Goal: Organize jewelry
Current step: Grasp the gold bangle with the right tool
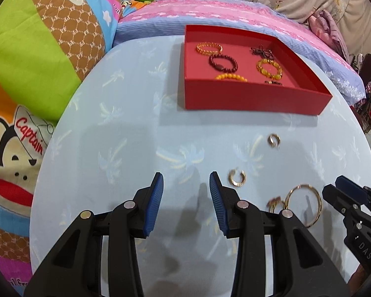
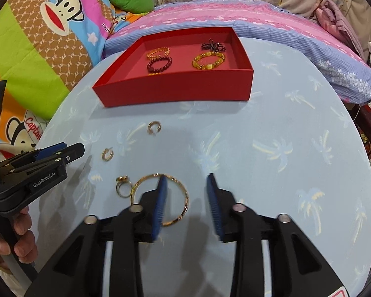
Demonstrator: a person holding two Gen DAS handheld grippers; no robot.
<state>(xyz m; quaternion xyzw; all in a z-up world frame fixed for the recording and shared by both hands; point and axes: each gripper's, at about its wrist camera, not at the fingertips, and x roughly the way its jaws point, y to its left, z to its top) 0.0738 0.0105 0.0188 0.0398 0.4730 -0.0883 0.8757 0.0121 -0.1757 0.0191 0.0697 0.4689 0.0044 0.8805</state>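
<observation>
A red tray point(image 1: 254, 97) point(image 2: 175, 91) at the far side of the round table holds several bead bracelets point(image 1: 223, 63) point(image 2: 208, 60). On the cloth lie a large gold bangle point(image 1: 303, 204) point(image 2: 183, 193), a gold ring point(image 1: 275, 204) point(image 2: 122, 188) and two small gold hoop earrings point(image 1: 237, 177) point(image 1: 274, 140) point(image 2: 107, 154) point(image 2: 154, 127). My left gripper point(image 1: 186, 184) is open and empty, just left of the nearer earring. My right gripper point(image 2: 186, 185) is open, its left finger over the bangle.
The round table point(image 1: 136, 136) point(image 2: 284, 136) has a light blue palm-print cloth. A bed with pink and blue bedding point(image 1: 210, 12) and bright cartoon pillows point(image 1: 37, 49) surrounds its far and left sides. The left gripper and the hand holding it show in the right wrist view point(image 2: 37, 168).
</observation>
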